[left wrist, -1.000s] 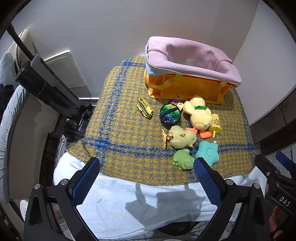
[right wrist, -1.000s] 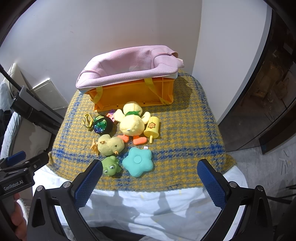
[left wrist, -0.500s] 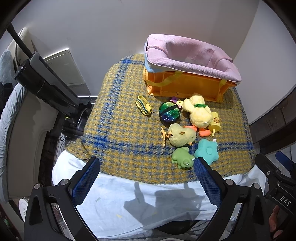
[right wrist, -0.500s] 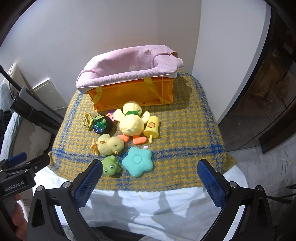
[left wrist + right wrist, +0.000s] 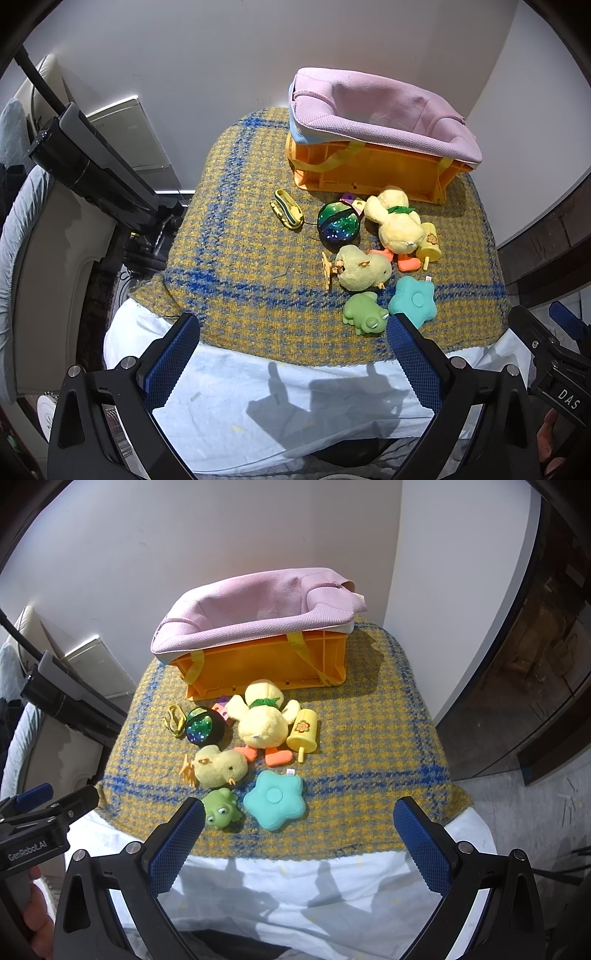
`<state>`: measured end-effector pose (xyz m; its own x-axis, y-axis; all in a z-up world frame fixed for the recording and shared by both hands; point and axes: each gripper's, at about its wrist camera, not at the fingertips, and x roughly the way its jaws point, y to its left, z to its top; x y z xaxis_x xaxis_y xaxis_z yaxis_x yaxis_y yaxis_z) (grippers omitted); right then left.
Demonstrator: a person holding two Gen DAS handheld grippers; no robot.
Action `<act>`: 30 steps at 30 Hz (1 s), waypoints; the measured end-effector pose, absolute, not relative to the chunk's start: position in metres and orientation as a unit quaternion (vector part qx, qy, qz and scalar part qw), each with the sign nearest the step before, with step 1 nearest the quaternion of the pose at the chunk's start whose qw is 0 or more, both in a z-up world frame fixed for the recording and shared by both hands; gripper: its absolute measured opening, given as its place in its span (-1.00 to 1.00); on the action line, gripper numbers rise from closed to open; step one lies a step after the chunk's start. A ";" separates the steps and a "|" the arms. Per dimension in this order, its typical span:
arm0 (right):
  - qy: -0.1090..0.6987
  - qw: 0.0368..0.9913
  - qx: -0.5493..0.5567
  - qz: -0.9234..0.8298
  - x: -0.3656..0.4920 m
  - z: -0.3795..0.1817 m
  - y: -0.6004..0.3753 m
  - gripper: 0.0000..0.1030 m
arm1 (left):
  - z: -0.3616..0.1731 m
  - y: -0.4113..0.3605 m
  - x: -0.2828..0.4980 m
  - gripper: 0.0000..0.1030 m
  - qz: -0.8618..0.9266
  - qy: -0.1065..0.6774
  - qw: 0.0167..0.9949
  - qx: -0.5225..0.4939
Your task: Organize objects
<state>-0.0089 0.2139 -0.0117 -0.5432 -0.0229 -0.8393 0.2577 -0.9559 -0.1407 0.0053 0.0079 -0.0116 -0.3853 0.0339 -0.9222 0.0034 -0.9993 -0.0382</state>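
An orange crate (image 5: 266, 664) with a pink fabric liner (image 5: 255, 605) stands at the back of a yellow-blue plaid cloth (image 5: 369, 746). In front lie a large plush duck (image 5: 262, 720), a small plush chick (image 5: 218, 766), a green frog (image 5: 221, 808), a teal star cushion (image 5: 275, 799), a dark glitter ball (image 5: 203, 725), a yellow cup (image 5: 304, 729) and a yellow strap toy (image 5: 175, 718). My right gripper (image 5: 297, 843) is open and empty, near the frog and star. My left gripper (image 5: 293, 363) is open and empty at the cloth's near edge, with the crate (image 5: 369, 173) beyond.
A white sheet (image 5: 295, 886) covers the table's front edge below the cloth. A black stand or arm (image 5: 92, 173) and a pale chair (image 5: 37, 258) are to the left. A wall corner and dark cabinet (image 5: 535, 664) are to the right.
Both views have shifted only slightly; the left wrist view has pulled back a little from the table. The toys and crate have not moved.
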 end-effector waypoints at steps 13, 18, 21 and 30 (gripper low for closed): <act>0.123 0.077 0.471 -0.870 -0.008 -0.014 0.215 0.99 | -0.013 0.010 0.008 1.00 0.834 -0.013 0.013 -0.552; 0.122 0.077 0.472 -0.869 -0.008 -0.019 0.216 0.99 | -0.015 0.011 0.010 1.00 0.835 -0.010 0.013 -0.550; 0.125 0.081 0.469 -0.870 -0.009 -0.022 0.216 0.99 | -0.016 0.014 0.011 1.00 0.840 -0.005 0.013 -0.542; 0.130 0.092 0.462 -0.873 -0.015 -0.037 0.212 0.99 | -0.029 0.015 0.009 1.00 0.849 -0.005 0.018 -0.529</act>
<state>-0.0154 0.2122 -0.0373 -0.5569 -0.0410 -0.8296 0.2801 -0.9495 -0.1411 0.0090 0.0152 -0.0286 -0.4406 0.0350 -0.8970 -0.0252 -0.9993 -0.0266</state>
